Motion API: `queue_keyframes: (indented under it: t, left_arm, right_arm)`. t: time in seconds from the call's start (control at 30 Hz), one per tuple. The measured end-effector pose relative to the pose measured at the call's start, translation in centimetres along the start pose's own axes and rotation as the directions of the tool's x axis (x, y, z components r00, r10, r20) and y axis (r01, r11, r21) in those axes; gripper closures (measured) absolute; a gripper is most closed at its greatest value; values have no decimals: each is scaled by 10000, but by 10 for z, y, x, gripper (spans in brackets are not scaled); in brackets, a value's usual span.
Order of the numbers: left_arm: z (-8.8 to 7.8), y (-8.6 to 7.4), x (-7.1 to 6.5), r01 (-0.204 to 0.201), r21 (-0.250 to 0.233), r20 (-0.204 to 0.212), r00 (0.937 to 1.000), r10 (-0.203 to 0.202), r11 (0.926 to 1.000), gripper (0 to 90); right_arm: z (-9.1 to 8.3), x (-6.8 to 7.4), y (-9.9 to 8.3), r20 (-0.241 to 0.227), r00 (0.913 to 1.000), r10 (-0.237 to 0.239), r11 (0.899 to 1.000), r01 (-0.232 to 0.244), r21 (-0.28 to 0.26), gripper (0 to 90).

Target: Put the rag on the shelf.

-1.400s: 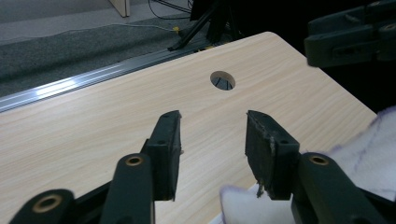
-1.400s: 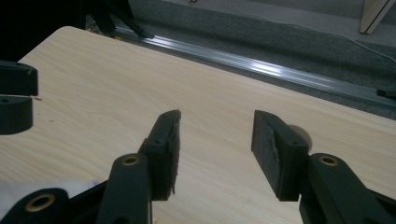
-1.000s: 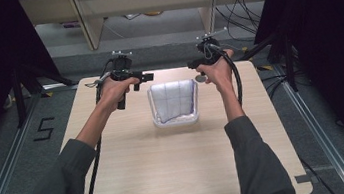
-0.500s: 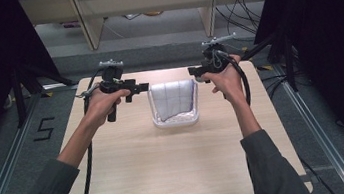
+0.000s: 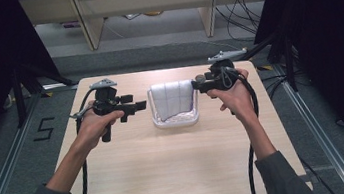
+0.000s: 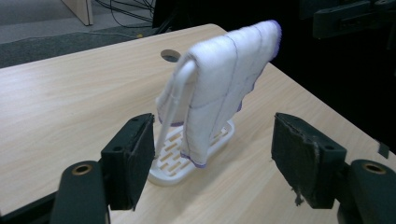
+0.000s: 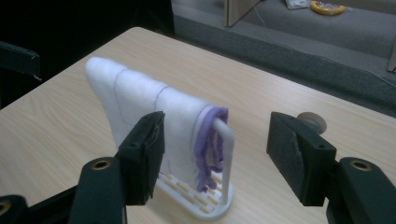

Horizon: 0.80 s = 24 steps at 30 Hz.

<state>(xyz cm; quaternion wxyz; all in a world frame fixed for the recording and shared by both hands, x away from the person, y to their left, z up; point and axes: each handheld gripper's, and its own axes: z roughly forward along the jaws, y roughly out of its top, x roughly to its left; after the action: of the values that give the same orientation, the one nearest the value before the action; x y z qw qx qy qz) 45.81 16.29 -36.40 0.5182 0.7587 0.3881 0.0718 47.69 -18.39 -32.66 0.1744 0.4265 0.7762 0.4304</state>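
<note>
A white cloth with purple trim (image 5: pixel 173 99) hangs over the bar of a small white rack (image 5: pixel 177 121) at the middle of the far half of the table. My left gripper (image 5: pixel 144 105) is level just left of the rack, pointing at it, jaws open. In the left gripper view my left gripper (image 6: pixel 212 133) frames the cloth (image 6: pixel 224 79) ahead, without touching it. My right gripper (image 5: pixel 197 82) is close to the rack's right end, open. In the right gripper view my right gripper (image 7: pixel 217 126) frames the cloth's purple edge (image 7: pixel 210 140) and the rack's post (image 7: pixel 228 158). Both sets of jaws have just been opening, with nothing pressed between them.
The light wooden table (image 5: pixel 170 178) has a round cable hole (image 6: pixel 170 55) behind the rack, also seen as a cable hole (image 7: pixel 312 121) in the right gripper view. Shelf legs (image 5: pixel 208 6) stand beyond the far edge. Black cables trail along both forearms. Dark curtains close both sides.
Both hands have drawn back from the rack toward the near side, the left one also leftward and the right one slightly rightward. The cloth stays draped on the rack.
</note>
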Motion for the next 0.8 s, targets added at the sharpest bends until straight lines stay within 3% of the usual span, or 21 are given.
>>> queue_keyframes:
  t: [0.27, 0.53, 0.8]
  left_arm:
    - [-6, -25, -8, -329, 62, -67, 9994, 329, 9994, 279]
    - [-7, -46, -13, -352, 201, 143, 9993, 349, 9992, 257]
    - [-8, -57, -15, -415, 156, 191, 9990, 412, 9990, 251]
  right_arm:
    - [-11, 9, -20, -125, 9999, -47, 9998, 45, -191, 373]
    - [-13, 13, -41, -452, 9989, -158, 9995, 146, -262, 370]
    - [-18, 16, -51, -353, 9992, -172, 9995, 162, -272, 368]
